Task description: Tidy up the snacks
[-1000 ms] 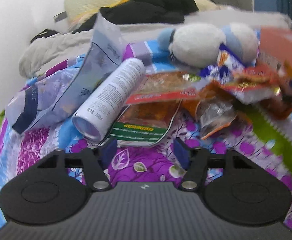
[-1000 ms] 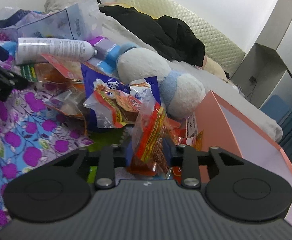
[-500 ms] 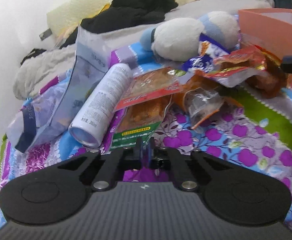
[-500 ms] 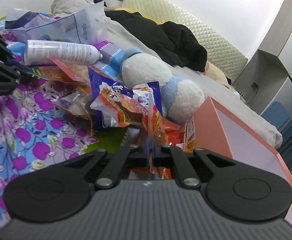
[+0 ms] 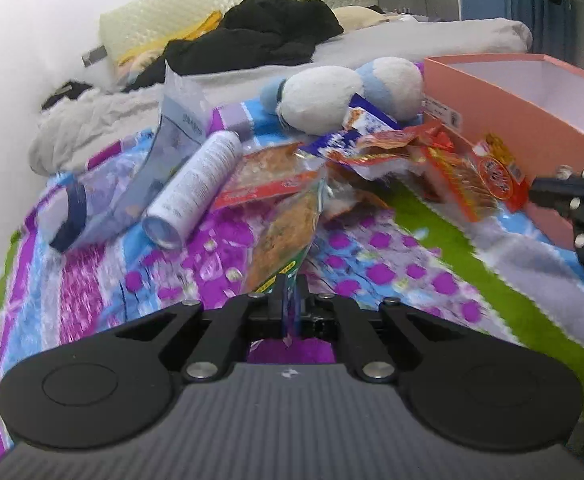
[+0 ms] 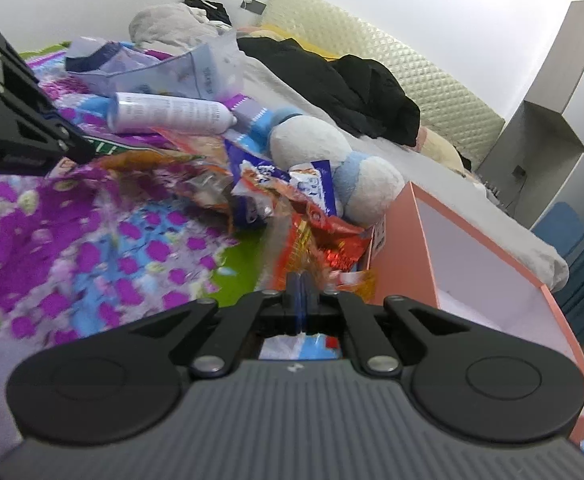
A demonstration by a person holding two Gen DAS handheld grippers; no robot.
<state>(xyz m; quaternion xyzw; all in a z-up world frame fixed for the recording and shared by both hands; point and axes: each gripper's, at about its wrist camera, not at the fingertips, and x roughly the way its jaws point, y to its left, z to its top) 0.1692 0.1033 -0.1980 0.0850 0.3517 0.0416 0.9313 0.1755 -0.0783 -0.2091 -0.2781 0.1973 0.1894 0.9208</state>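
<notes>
Both grippers have closed and come up off the bedspread since the earlier frames, each with a packet. My left gripper (image 5: pixel 290 294) is pinched flat on the green-edged corner of an orange snack bag (image 5: pixel 290 224), which trails off toward 12 o'clock, its far end still against the pile. My right gripper (image 6: pixel 300 294) is likewise clamped tight on the lower edge of a red snack packet (image 6: pixel 307 240), which stands up ahead of the jaws; in the left view that packet (image 5: pixel 479 176) hangs at 2 o'clock, just beside the pink box (image 5: pixel 531 120).

Remaining snacks (image 5: pixel 375 148) lie heaped at 1 o'clock in the left view, against a white-and-blue plush toy (image 5: pixel 331 96). A white spray can (image 5: pixel 196 190) lies on its side at 10 o'clock, touching a pale blue pouch (image 5: pixel 124 184), all on the flowered bedspread (image 5: pixel 371 272). Dark clothing (image 5: pixel 260 40) sits well behind.

Judgement: the step in hand is carrying two packets to the box. The box stands open at 3 o'clock of the right gripper and appears empty where visible. Next move calls for lifting the red packet over the near wall and releasing inside, then bringing the orange bag across the bedspread without dragging the pile.
</notes>
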